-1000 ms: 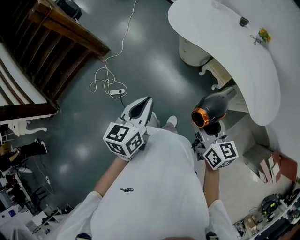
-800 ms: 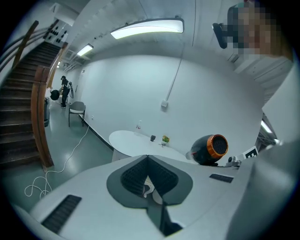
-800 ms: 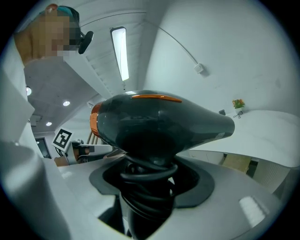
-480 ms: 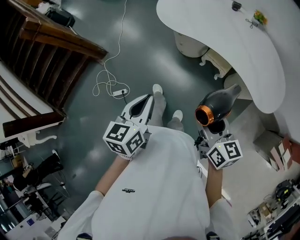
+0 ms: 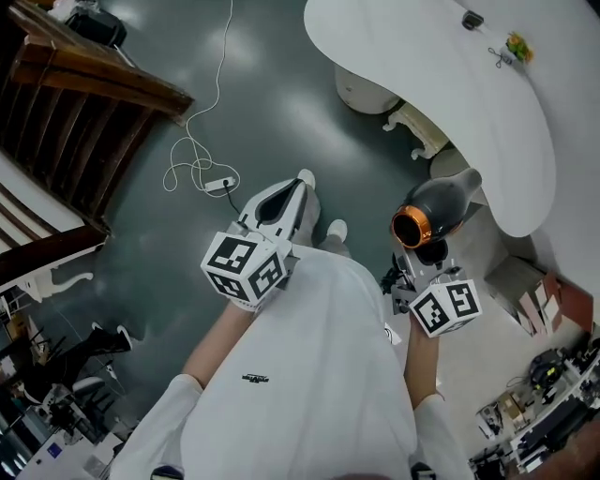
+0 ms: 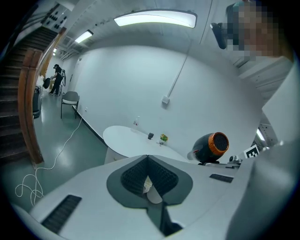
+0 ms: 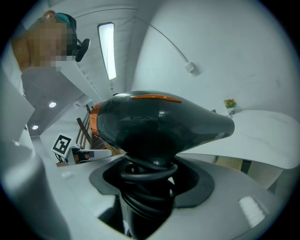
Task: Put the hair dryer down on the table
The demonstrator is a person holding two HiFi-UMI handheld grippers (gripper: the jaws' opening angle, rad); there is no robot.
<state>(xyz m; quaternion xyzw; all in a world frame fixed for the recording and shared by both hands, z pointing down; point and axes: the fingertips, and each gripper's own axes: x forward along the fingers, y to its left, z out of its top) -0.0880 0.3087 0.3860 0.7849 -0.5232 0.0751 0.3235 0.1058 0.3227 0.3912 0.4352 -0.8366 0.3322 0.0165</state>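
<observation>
No text is legible; the small dark logo (image 5: 255,379) on the white shirt (image 5: 319,337) is too tiny to read.

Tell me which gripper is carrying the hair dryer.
The right gripper: its jaws clamp the black hair dryer by its cord-wrapped handle. The left gripper has its jaws together with nothing between them.

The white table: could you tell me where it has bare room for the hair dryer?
The table is bare from its near rounded end, by the hair dryer, up to the black item and green item at the far end, the only crowded spot.
</observation>
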